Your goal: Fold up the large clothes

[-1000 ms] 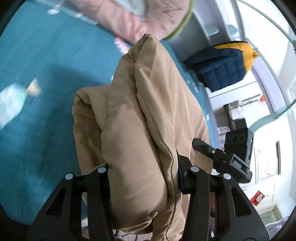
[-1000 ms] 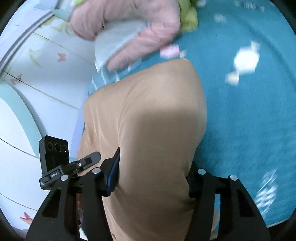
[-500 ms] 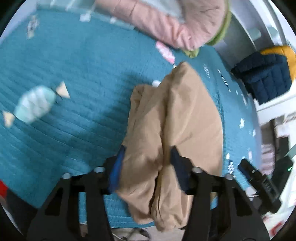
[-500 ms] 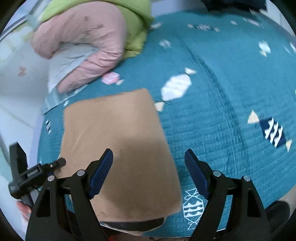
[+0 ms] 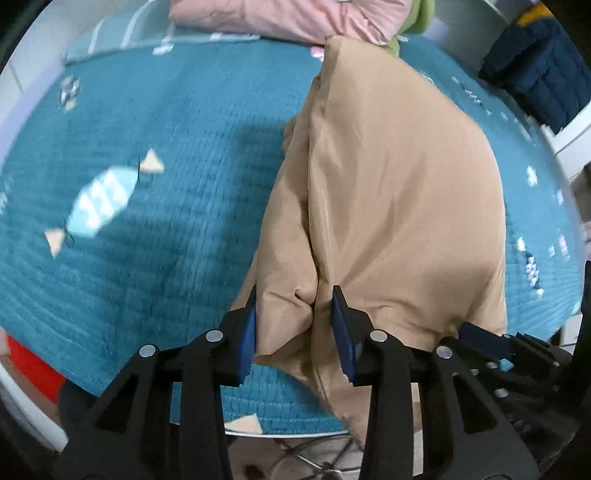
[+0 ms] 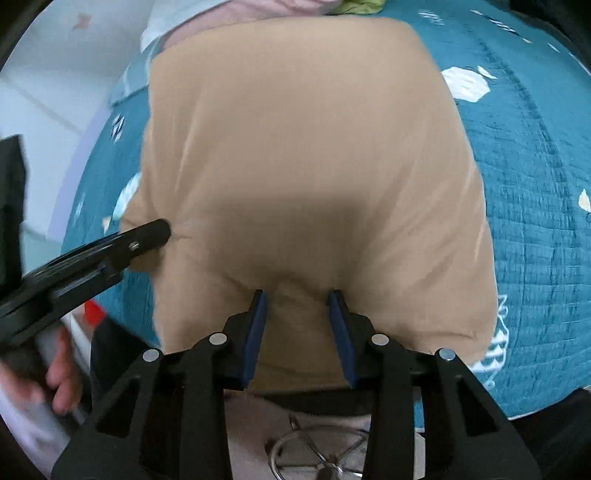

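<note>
A large tan padded garment (image 5: 388, 206) lies folded in layers on a teal patterned bed cover (image 5: 147, 184); it fills the middle of the right wrist view (image 6: 303, 155). My left gripper (image 5: 295, 317) is shut on a bunched fold at the garment's near left edge. My right gripper (image 6: 297, 314) is shut on the garment's near edge. The other gripper's fingers (image 6: 147, 236) show at the garment's left side in the right wrist view.
Pink bedding (image 5: 288, 14) and a green item (image 5: 413, 22) lie at the far end of the bed. A navy and yellow jacket (image 5: 543, 77) hangs at right. A metal chair base (image 6: 317, 454) stands below the bed edge. A red object (image 5: 33, 365) sits at lower left.
The garment has come down from being held up and now rests on the bed. The right gripper, open half a second ago, has shut on its near edge.
</note>
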Demonstrator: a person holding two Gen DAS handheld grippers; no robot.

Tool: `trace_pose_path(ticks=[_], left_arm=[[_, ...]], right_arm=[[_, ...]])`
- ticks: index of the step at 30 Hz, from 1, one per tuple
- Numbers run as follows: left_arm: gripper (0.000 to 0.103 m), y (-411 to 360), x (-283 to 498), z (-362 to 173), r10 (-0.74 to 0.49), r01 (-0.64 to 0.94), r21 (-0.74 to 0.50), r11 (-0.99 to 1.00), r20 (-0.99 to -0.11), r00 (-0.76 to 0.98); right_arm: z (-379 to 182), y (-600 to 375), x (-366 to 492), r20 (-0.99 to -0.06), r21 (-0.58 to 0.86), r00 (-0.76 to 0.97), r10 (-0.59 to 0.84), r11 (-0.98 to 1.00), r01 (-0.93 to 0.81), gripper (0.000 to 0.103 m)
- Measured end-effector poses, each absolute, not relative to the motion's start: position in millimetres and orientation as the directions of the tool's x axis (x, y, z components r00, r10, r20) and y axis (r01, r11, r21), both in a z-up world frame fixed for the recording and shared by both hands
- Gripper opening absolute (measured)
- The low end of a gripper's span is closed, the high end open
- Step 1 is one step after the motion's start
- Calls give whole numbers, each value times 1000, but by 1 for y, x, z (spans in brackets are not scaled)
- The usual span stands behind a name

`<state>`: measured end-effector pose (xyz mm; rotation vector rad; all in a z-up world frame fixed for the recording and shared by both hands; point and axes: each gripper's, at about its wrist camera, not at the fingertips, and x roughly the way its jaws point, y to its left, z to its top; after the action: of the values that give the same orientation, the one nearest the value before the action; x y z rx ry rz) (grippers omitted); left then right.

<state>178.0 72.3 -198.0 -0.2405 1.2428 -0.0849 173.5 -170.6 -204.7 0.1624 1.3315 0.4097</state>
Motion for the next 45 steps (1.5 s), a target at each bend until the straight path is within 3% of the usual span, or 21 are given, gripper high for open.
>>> trace_pose_path(ticks=[3, 7, 10, 13, 15, 18, 21, 24, 25, 26, 28, 29, 30, 31, 38, 43, 45], left_arm=[[36, 87, 174, -183, -180, -82, -221, 972, -919, 351], [36, 104, 183, -159, -6, -128, -65, 990, -910, 413], [36, 110, 198, -139, -77, -130, -151, 980, -890, 450], [36, 91, 219, -122, -82, -86, -142, 986, -867, 492], [36, 71, 242, -119, -156, -34, -200, 979, -852, 500], [36, 43, 273, -137, -174, -8, -199, 980, -876, 450], [36, 25, 305, -183, -131, 16, -134, 991, -928, 350], [37, 31, 318, -221, -172, -20, -186, 982, -941, 291], [37, 35, 317, -221, -187, -37, -208, 978, -936, 299], [38, 39, 314, -217, -203, -51, -229, 972, -930, 307], [45, 43, 307, -207, -229, -46, -256, 966, -921, 316], [63, 46, 302, -199, -250, -37, -275, 961, -915, 316], [91, 50, 296, -191, -257, -45, -285, 958, -915, 312], [97, 53, 293, -186, -245, -63, -279, 958, -915, 320], [97, 85, 269, -192, -333, -128, -378, 917, -901, 278], [97, 98, 253, -223, -507, -148, -533, 833, -843, 178], [98, 98, 248, -243, -618, -171, -629, 758, -777, 119]], right_arm=[[-175, -186, 183, -881, 366, 245, 405, 911, -189, 34], [-138, -206, 219, -862, 280, 388, 327, 944, -174, 34], [-140, -207, 256, -850, 280, 422, 315, 949, -146, 35], [-167, -198, 301, -882, 261, 382, 278, 961, -95, 35], [-192, -192, 323, -906, 248, 343, 247, 968, -42, 36], [-203, -195, 327, -906, 285, 333, 263, 958, 21, 36], [-184, -207, 312, -877, 352, 336, 343, 935, -38, 42], [-170, -224, 294, -869, 381, 322, 377, 923, -51, 47], [-166, -235, 284, -859, 406, 320, 400, 912, -50, 50], [-162, -240, 279, -850, 427, 319, 420, 903, -50, 62], [-158, -252, 268, -824, 481, 317, 470, 876, -49, 83], [-158, -257, 265, -813, 502, 316, 489, 864, -45, 88], [-159, -264, 261, -803, 522, 313, 507, 852, -40, 88], [-159, -266, 260, -803, 526, 309, 510, 850, -37, 88], [-172, -283, 254, -808, 543, 285, 515, 839, 22, 92], [-190, -280, 258, -839, 486, 256, 480, 873, -43, 92], [-205, -278, 261, -821, 530, 211, 531, 845, -64, 92]])
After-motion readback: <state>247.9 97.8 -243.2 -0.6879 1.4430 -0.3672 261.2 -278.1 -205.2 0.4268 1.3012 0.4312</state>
